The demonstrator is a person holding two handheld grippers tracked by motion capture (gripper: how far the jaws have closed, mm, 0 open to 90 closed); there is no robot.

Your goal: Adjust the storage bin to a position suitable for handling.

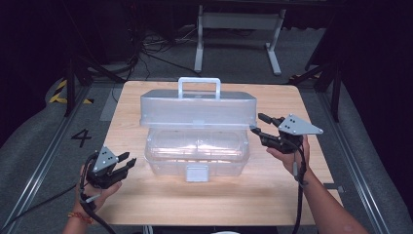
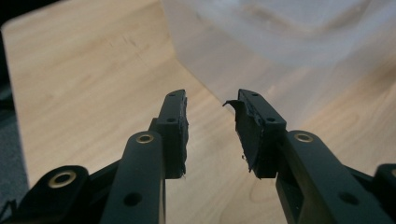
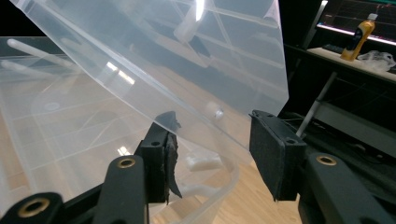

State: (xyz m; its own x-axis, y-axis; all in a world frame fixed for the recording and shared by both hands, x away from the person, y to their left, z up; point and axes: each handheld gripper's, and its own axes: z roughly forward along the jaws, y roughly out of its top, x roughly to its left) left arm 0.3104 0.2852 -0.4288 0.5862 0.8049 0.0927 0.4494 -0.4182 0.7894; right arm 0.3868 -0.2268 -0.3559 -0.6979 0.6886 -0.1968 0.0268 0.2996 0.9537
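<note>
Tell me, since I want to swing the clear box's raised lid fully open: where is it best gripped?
Probably the lid at its right front corner, from the right: that edge stands lifted clear of the box base, and the right hand-held gripper already has its open jaws straddling it there.

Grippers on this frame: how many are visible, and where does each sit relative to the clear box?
2. The left gripper is near the table's front-left, off the clear plastic box, jaws apart and empty. The right gripper is at the raised lid's right corner, its edge between the jaws.

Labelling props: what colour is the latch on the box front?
Pale grey latch on the clear box; high view shows it best.
</note>
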